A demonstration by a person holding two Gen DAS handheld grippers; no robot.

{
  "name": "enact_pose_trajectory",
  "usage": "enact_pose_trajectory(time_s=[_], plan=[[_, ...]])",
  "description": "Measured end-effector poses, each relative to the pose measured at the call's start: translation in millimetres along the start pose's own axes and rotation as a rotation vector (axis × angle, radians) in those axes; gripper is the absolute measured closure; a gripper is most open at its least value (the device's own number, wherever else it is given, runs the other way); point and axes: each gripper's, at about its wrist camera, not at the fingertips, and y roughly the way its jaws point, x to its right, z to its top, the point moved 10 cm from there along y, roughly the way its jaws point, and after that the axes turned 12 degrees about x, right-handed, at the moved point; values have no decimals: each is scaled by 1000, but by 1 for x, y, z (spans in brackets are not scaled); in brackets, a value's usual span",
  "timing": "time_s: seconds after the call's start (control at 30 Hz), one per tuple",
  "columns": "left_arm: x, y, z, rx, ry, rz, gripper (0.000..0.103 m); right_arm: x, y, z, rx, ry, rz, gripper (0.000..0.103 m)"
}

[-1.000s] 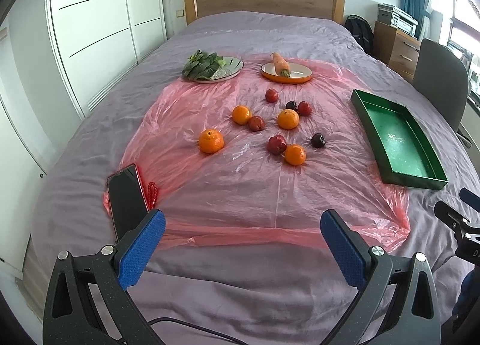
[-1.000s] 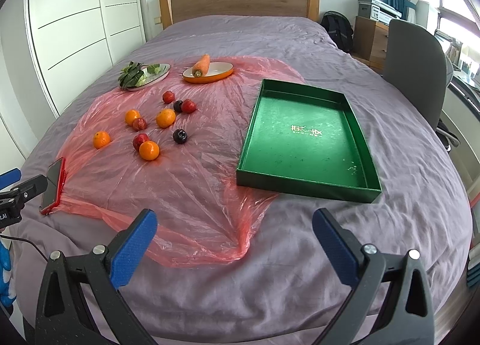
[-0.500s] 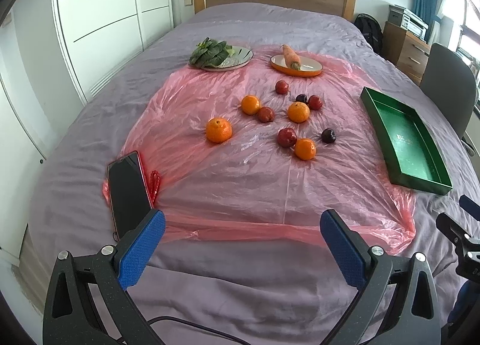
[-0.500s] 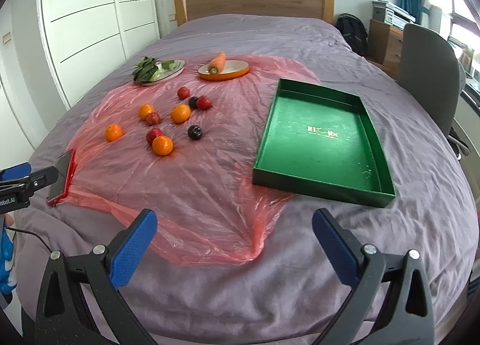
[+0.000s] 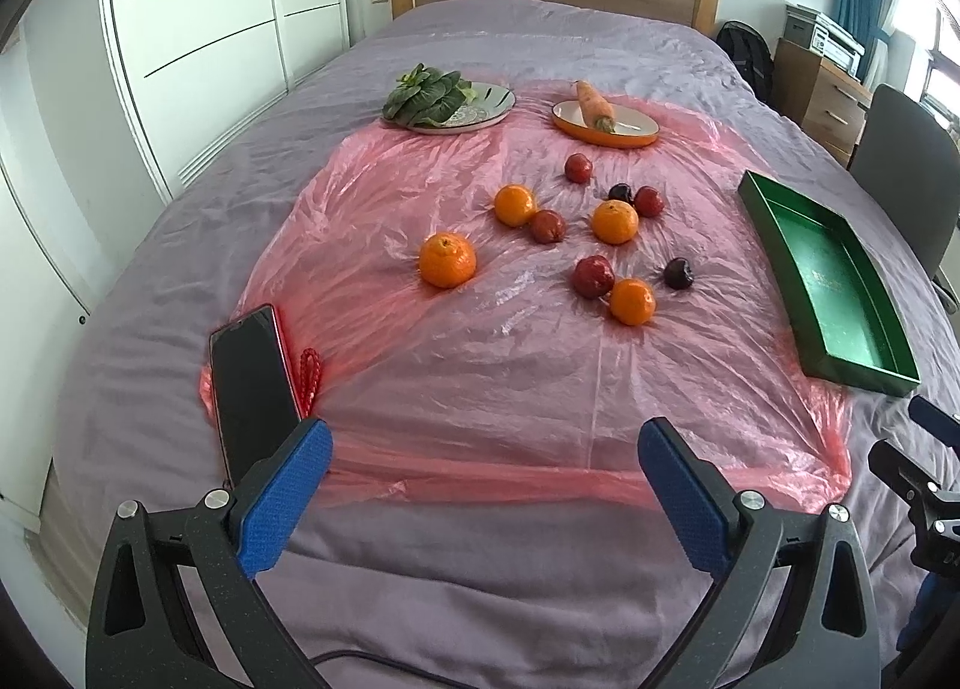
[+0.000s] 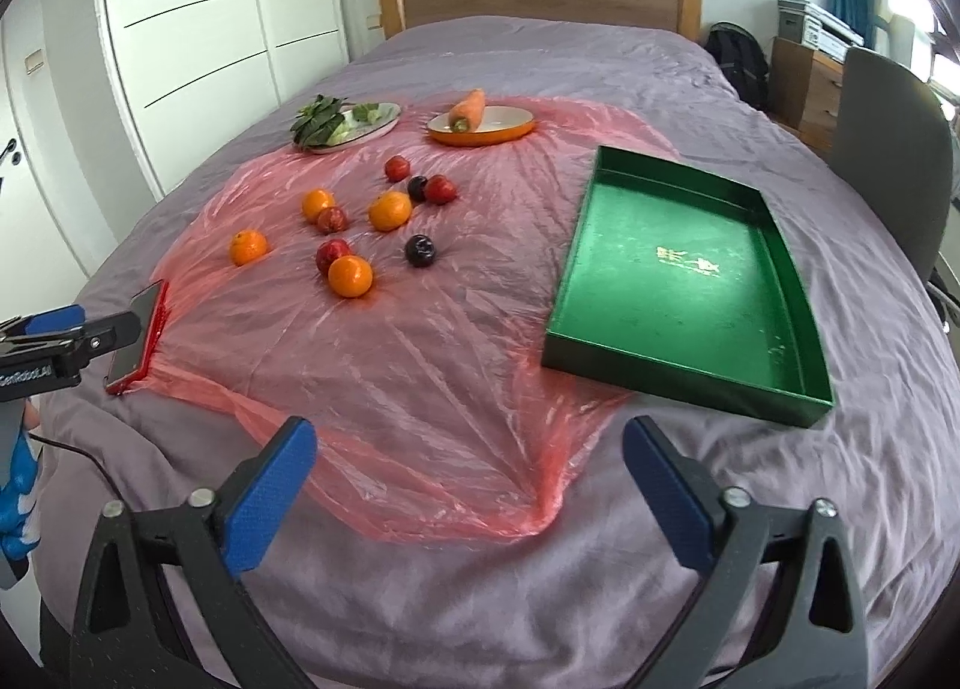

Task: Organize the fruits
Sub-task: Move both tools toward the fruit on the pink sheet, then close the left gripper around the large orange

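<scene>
Gleaming gold lettering inside green tray (image 6: 690, 275)

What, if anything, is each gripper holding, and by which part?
Nothing. The left gripper and right gripper are both open and empty above the bed; all fruit lies untouched.

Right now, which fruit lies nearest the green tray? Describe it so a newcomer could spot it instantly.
Start at the pink plastic sheet spread over the bed, with the green tray on its right edge. Among the fruit scattered on the sheet, take the piece closest to the tray: the dark plum. It lies apart, just right of a red fruit and an orange, and is near-black, not red or orange.
</scene>
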Motion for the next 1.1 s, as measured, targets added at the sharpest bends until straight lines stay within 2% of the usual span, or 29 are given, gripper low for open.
enact_pose_trajectory(time_s=[0.47,1.0,1.1], plan=[[-18,49,14,-25,-16,13,4,-28,48,5,-69,-29,91,0],[-35,128,40,-45,-9,12,4,-65,123,15,-139,-38,204,0],[-37,143,43,-55,-3,14,9,-71,135,19,-145,-36,229,0]])
